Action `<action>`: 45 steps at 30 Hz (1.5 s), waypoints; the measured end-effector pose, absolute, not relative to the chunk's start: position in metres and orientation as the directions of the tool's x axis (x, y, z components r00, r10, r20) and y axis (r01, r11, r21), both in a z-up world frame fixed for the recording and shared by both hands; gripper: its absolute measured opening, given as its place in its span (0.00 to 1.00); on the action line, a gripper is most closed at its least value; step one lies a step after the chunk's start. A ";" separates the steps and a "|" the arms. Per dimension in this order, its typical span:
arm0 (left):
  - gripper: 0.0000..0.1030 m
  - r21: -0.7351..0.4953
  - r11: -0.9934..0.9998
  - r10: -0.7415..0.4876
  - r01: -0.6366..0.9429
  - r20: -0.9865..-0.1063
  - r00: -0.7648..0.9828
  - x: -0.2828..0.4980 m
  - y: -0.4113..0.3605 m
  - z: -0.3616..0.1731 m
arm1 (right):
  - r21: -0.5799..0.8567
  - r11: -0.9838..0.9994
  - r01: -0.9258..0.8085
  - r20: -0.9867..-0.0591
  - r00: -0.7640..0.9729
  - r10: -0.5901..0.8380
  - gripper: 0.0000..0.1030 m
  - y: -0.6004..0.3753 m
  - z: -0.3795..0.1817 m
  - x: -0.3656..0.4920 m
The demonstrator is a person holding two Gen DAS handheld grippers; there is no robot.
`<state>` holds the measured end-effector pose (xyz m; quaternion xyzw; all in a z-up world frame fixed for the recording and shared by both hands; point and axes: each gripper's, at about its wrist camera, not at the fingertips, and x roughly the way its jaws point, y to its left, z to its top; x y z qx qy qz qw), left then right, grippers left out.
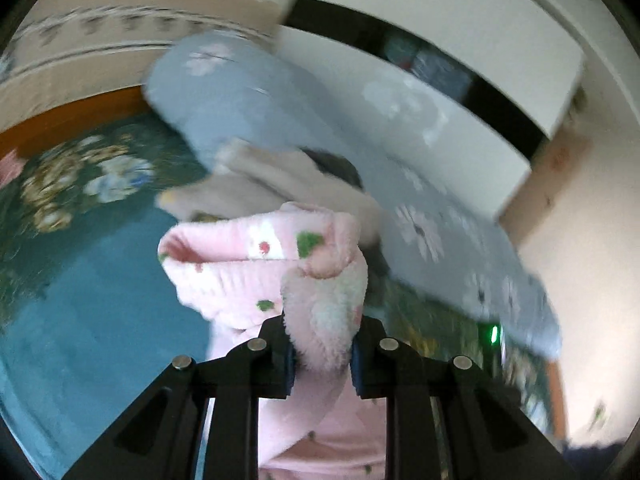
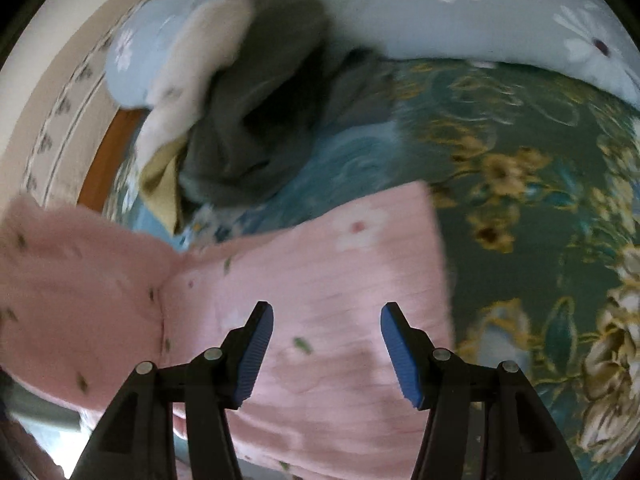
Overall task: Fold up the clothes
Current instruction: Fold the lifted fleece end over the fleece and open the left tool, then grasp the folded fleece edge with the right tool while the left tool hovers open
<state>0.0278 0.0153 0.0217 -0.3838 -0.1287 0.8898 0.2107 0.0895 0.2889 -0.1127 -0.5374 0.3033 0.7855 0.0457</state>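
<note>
Bedroom light falls on a bed (image 2: 520,128) spread with a green-and-teal floral cover, and everything to be folded lies on it

Left fingers (image 1: 320,344) pinch a thick roll of the pink fleece garment (image 1: 256,268); the blue pads press into the pile on both sides, and the cloth bunches up past the tips toward 12 o'clock, with more of it hanging down between the arms. Right fingers (image 2: 327,354) stand spread with nothing between them, poised over the flat part of the same pink fleece garment (image 2: 320,264), whose straight edge lies at their 1 o'clock. From there a looser flap runs off toward 9 o'clock

Further out, at 11 o'clock in the right wrist view, a heap of unfolded clothes (image 2: 256,120), dark grey, cream and olive, leans against a light blue daisy-print pillow (image 2: 480,20)

By its look the fleece is light, soft and limp: it will sag from any single hold and its plush pile may creep between the pads. I judge that a corner or a seamed edge, taken deep enough to gather both layers, is the best place for the right fingers, so the two holds can stretch the edge straight
</note>
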 end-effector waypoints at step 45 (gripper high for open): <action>0.44 -0.472 -0.843 0.387 0.259 -0.866 -0.318 0.085 -0.036 -0.137 | 0.600 -0.772 -0.211 -0.786 -0.333 -0.520 0.62 0.258 -0.125 0.089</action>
